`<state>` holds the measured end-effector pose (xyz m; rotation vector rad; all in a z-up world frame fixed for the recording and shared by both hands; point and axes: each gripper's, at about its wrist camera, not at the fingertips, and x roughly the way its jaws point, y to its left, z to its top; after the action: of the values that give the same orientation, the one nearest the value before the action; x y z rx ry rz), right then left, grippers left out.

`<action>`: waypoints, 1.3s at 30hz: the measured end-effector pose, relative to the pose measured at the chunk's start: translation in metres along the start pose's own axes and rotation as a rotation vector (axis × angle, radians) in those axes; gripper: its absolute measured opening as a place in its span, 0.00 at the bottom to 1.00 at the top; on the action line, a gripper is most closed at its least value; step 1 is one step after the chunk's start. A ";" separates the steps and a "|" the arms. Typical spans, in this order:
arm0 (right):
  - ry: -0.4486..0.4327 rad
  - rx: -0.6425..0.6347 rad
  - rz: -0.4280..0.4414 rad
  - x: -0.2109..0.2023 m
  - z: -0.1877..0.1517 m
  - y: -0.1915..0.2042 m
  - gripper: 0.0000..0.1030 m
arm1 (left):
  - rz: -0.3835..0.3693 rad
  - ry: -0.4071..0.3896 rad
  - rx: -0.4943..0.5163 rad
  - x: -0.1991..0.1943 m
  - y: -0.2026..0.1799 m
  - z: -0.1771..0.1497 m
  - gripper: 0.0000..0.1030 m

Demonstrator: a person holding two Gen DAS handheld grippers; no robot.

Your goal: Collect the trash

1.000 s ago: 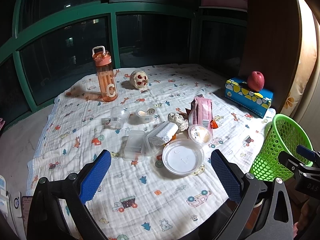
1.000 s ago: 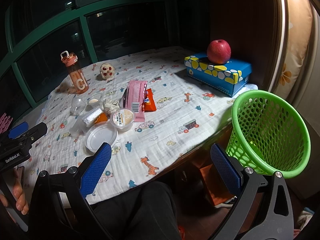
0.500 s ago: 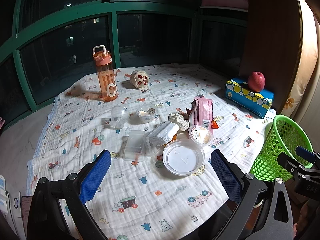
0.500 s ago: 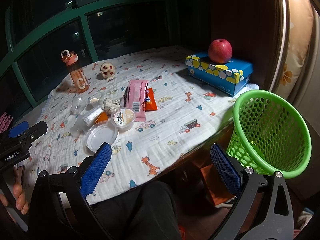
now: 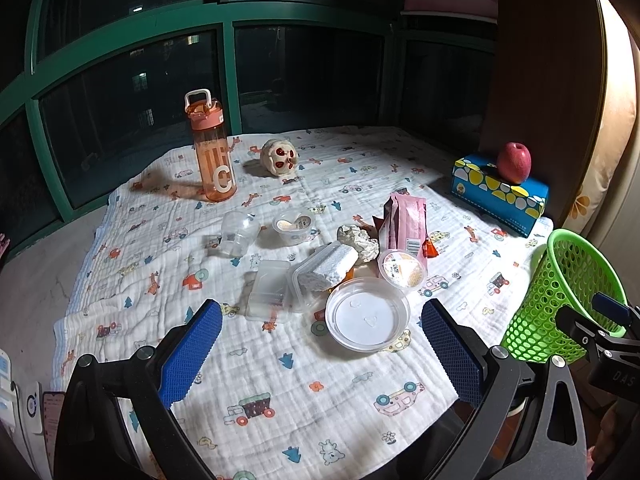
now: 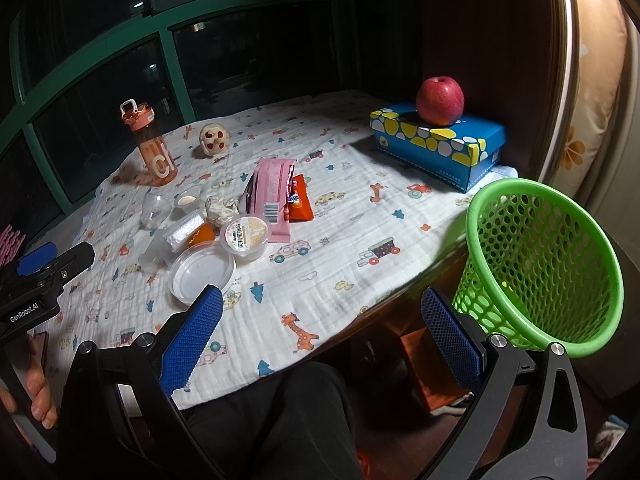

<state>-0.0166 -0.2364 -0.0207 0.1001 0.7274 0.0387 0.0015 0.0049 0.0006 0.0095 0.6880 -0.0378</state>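
Observation:
Trash lies in a cluster mid-table: a round white plastic lid [image 5: 367,314] [image 6: 202,271], a sealed pudding cup [image 5: 401,269] [image 6: 244,237], a pink snack wrapper [image 5: 405,220] [image 6: 273,196], an orange packet [image 6: 299,199], crumpled paper [image 5: 359,239], clear plastic boxes [image 5: 269,290] and small cups [image 5: 293,225]. A green mesh basket [image 5: 568,296] [image 6: 540,264] stands off the table's right edge. My left gripper [image 5: 320,356] is open and empty, above the near cloth. My right gripper [image 6: 320,340] is open and empty, beside the basket.
An orange water bottle [image 5: 210,148], a skull figure [image 5: 279,157] and a blue tissue box [image 5: 498,192] with a red apple [image 5: 514,162] on it stand toward the back. The patterned cloth [image 5: 280,380] covers the table. The person's lap [image 6: 280,412] is below the table edge.
Both views have shifted only slightly. Both grippers stay open and nothing on the table has moved.

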 end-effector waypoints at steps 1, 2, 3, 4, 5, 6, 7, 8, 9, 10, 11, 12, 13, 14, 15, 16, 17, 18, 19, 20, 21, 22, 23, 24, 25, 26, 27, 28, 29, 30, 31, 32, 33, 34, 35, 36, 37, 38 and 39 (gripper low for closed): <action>0.000 0.000 0.001 0.000 0.000 0.000 0.95 | 0.000 0.000 -0.001 0.000 0.000 0.000 0.94; 0.002 0.000 0.001 0.002 -0.001 0.000 0.95 | -0.002 0.000 -0.001 0.000 0.000 0.000 0.94; 0.003 -0.001 0.001 0.002 -0.002 0.001 0.95 | -0.002 0.000 0.000 0.000 0.000 0.000 0.94; 0.004 -0.002 0.000 0.003 -0.002 0.001 0.95 | -0.001 0.001 0.000 0.001 0.000 0.000 0.94; 0.005 -0.002 0.001 0.004 -0.002 0.001 0.95 | -0.002 0.000 -0.001 0.001 0.000 0.000 0.94; 0.005 -0.002 0.001 0.005 -0.002 0.002 0.95 | -0.003 0.000 -0.001 0.001 0.000 0.000 0.94; 0.006 -0.003 0.000 0.005 -0.002 0.002 0.95 | -0.002 0.000 -0.001 0.001 0.000 0.000 0.94; 0.007 -0.004 0.000 0.006 -0.002 0.002 0.95 | -0.001 0.000 0.000 0.001 0.000 0.000 0.94; 0.008 -0.005 0.000 0.007 -0.002 0.002 0.95 | -0.001 0.000 0.000 0.001 0.000 0.000 0.94; 0.009 -0.006 0.001 0.008 -0.002 0.003 0.95 | -0.002 0.001 0.000 0.002 0.000 0.000 0.94; 0.010 -0.007 0.001 0.009 -0.002 0.003 0.95 | -0.002 0.002 0.000 0.003 0.000 0.000 0.94; 0.011 -0.008 0.001 0.010 -0.001 0.004 0.95 | -0.001 0.004 0.001 0.005 0.000 0.001 0.94; 0.012 -0.008 0.001 0.010 0.000 0.003 0.95 | -0.001 0.006 0.001 0.006 0.000 0.002 0.94; 0.014 -0.008 0.001 0.011 0.001 0.002 0.95 | -0.002 0.007 0.002 0.008 0.000 0.002 0.94; 0.015 -0.008 0.001 0.011 0.001 0.002 0.95 | -0.002 0.009 0.002 0.010 0.000 0.004 0.94; 0.016 -0.008 0.000 0.012 0.002 0.002 0.95 | -0.002 0.010 0.002 0.011 -0.001 0.004 0.94; 0.018 -0.008 0.000 0.013 0.002 0.002 0.95 | -0.003 0.013 0.002 0.013 -0.001 0.005 0.94; 0.019 -0.008 0.001 0.014 0.002 0.002 0.95 | -0.002 0.014 0.002 0.014 -0.001 0.006 0.94; 0.020 -0.009 0.001 0.015 0.003 0.002 0.95 | -0.002 0.014 0.002 0.015 -0.001 0.006 0.94; 0.023 -0.010 0.001 0.016 0.004 0.002 0.95 | -0.002 0.014 0.002 0.015 -0.001 0.006 0.94; 0.025 -0.010 0.002 0.018 0.005 0.002 0.95 | -0.002 0.015 0.002 0.016 -0.001 0.007 0.94; 0.028 -0.010 0.003 0.019 0.006 0.002 0.95 | -0.002 0.017 0.002 0.017 -0.001 0.008 0.94; 0.029 -0.011 0.004 0.020 0.006 0.002 0.95 | -0.002 0.017 0.002 0.018 -0.001 0.009 0.94; 0.030 -0.013 0.005 0.022 0.007 0.003 0.95 | -0.001 0.017 0.003 0.019 0.000 0.010 0.94; 0.032 -0.014 0.005 0.023 0.008 0.003 0.95 | 0.001 0.018 0.002 0.021 0.000 0.011 0.94; 0.034 -0.015 0.006 0.024 0.009 0.003 0.95 | 0.002 0.020 0.001 0.022 0.001 0.013 0.94; 0.036 -0.016 0.007 0.026 0.011 0.004 0.95 | 0.002 0.021 -0.001 0.024 0.002 0.014 0.94; 0.037 -0.016 0.008 0.027 0.012 0.004 0.95 | 0.004 0.021 -0.002 0.025 0.003 0.015 0.94; 0.039 -0.017 0.008 0.029 0.013 0.004 0.95 | 0.006 0.022 -0.002 0.026 0.003 0.016 0.94; 0.040 -0.017 0.009 0.030 0.014 0.005 0.95 | 0.008 0.023 -0.003 0.027 0.003 0.017 0.94; 0.041 -0.019 0.009 0.032 0.015 0.005 0.95 | 0.009 0.023 -0.005 0.029 0.004 0.019 0.94; 0.042 -0.020 0.009 0.033 0.016 0.005 0.95 | 0.010 0.024 -0.006 0.030 0.005 0.020 0.94; 0.044 -0.021 0.009 0.035 0.017 0.006 0.95 | 0.011 0.025 -0.007 0.031 0.005 0.021 0.94; 0.046 -0.022 0.010 0.037 0.019 0.006 0.95 | 0.012 0.027 -0.008 0.033 0.006 0.023 0.94; 0.047 -0.024 0.011 0.038 0.021 0.006 0.95 | 0.012 0.029 -0.009 0.035 0.007 0.024 0.94; 0.047 -0.026 0.011 0.040 0.022 0.006 0.95 | 0.014 0.030 -0.009 0.036 0.007 0.025 0.94; 0.047 -0.029 0.010 0.042 0.024 0.007 0.95 | 0.017 0.032 -0.009 0.038 0.008 0.026 0.94; 0.048 -0.031 0.010 0.044 0.026 0.007 0.95 | 0.019 0.034 -0.010 0.039 0.009 0.027 0.94; 0.048 -0.033 0.011 0.046 0.028 0.008 0.95 | 0.020 0.036 -0.013 0.041 0.010 0.028 0.94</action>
<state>0.0363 -0.2275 -0.0298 0.0724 0.7742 0.0640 0.0510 0.0130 -0.0042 0.0047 0.7241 -0.0139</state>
